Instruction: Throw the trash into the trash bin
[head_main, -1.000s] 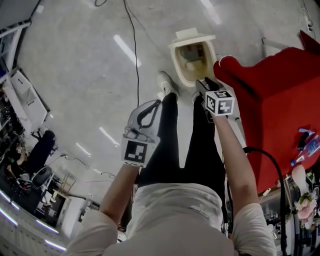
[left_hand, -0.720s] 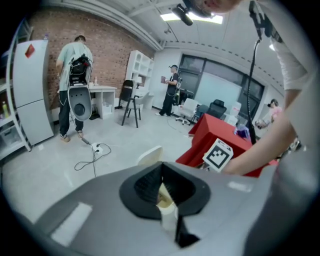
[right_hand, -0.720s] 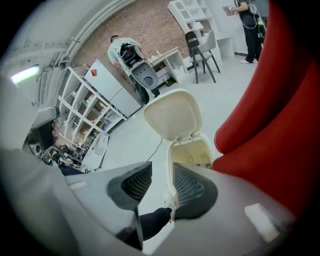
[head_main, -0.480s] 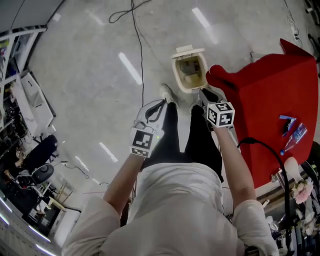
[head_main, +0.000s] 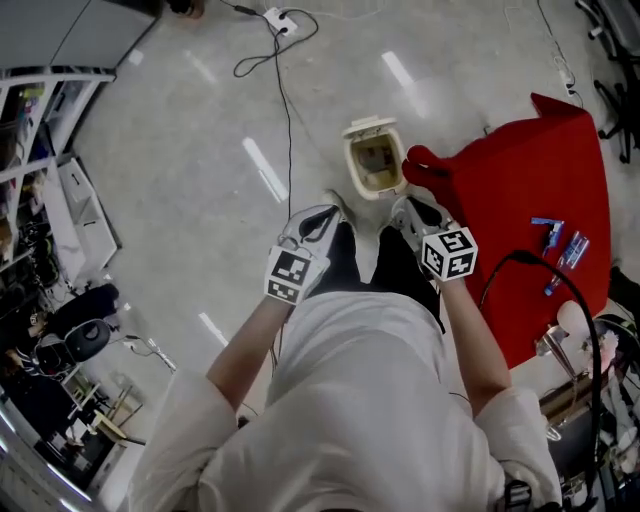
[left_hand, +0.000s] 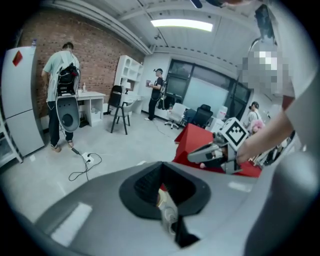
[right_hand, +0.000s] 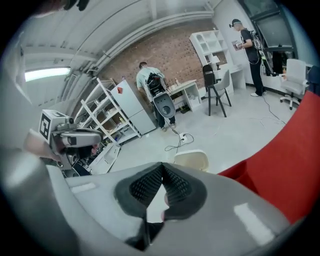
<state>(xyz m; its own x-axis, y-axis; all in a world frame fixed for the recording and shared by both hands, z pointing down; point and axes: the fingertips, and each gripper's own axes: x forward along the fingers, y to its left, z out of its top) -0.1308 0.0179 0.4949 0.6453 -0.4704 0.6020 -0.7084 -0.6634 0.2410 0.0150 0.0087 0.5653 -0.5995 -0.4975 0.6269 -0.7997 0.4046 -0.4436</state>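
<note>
The cream trash bin (head_main: 375, 160) stands open on the floor ahead of my feet, beside a corner of the red table (head_main: 530, 200); its inside is dim and I cannot make out what lies in it. Both grippers hang well above it at waist height. My left gripper (head_main: 333, 210) is shut with nothing between its jaws; its own view shows the tips (left_hand: 161, 162) meeting over a shoe. My right gripper (head_main: 405, 200) is shut and empty too, and its tips (right_hand: 162, 165) point toward the bin (right_hand: 192, 160).
Blue packets (head_main: 560, 245) lie on the red table. A black cable (head_main: 285, 90) runs across the floor to a power strip (head_main: 275, 17). Shelving (head_main: 50, 150) lines the left. Other people stand by a desk (right_hand: 155, 97) and farther off (left_hand: 157, 92).
Both grippers have risen away from the bin, the right one farther. The head view has pulled back, so the bin looks smaller and more of the floor and table shows.
</note>
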